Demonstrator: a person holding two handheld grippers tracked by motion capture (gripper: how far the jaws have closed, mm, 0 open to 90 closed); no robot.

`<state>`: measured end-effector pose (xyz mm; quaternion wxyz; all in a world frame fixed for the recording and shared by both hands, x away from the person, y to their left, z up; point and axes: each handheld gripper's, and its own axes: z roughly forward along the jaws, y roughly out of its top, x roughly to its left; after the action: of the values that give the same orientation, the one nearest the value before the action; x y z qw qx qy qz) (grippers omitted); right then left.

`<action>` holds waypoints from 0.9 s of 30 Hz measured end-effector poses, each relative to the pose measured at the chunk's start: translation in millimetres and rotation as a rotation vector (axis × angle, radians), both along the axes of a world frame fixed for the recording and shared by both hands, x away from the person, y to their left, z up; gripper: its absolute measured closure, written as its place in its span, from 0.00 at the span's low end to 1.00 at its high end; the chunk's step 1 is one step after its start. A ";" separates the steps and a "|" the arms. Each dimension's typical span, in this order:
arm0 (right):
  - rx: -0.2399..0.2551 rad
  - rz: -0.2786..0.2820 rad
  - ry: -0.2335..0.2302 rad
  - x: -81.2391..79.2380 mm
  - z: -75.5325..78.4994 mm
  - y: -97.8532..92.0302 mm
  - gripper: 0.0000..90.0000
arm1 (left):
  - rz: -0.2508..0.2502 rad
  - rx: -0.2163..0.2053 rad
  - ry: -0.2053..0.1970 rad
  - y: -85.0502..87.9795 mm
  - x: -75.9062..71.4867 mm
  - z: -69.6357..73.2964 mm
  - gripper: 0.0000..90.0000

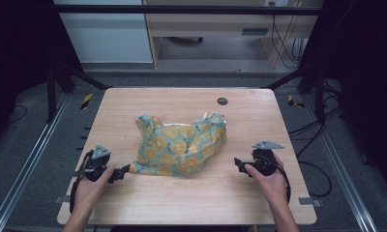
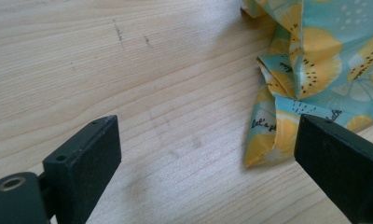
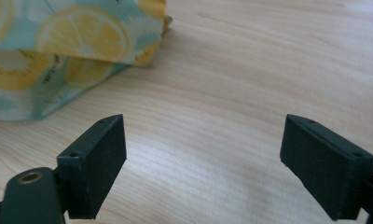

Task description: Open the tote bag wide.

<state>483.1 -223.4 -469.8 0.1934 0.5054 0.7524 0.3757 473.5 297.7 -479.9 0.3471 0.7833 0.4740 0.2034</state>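
Both claws rest low on the wooden table (image 1: pixel 133 203) in the high view, the left gripper (image 1: pixel 123 171) just beside the lemon-print cloth (image 1: pixel 182 145) at its 8 o'clock corner, the right gripper (image 1: pixel 237 164) near its 4 o'clock edge. Left gripper (image 2: pixel 205 154) view: jaws spread wide, holding nothing, the cloth (image 2: pixel 310 70) at 2 o'clock, its corner touching the right jaw, with small lettering too fine to read. Right gripper (image 3: pixel 203 163) view: jaws spread over bare wood, the cloth (image 3: pixel 68 46) at 10 o'clock, apart.

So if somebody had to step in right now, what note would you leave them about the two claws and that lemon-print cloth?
Left claw: open, holding nothing, at the cloth's near left corner, which lies close by one jaw.
Right claw: open, empty, a little way off the cloth's right side.
Lemon-print cloth: crumpled in a heap mid-table.
Done: both claws brought up to it.
Left: probably grip the corner and spread or fold the cloth.
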 end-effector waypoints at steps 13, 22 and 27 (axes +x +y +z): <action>-0.063 0.114 -0.044 29.5 70.1 29.5 0.21 | -0.058 0.012 -0.046 -15.2 -5.6 3.7 0.07; -0.095 0.190 -0.092 57.2 107.0 65.1 0.21 | -0.057 0.011 -0.053 -16.2 -6.7 5.2 0.07; -0.052 0.199 -0.089 80.9 117.4 81.7 0.21 | -0.062 0.016 -0.054 -16.7 -6.0 5.2 0.07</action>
<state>564.1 -141.6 -352.3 0.2017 0.4057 0.7989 0.3955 467.5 281.0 -474.8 0.3597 0.7945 0.4382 0.2176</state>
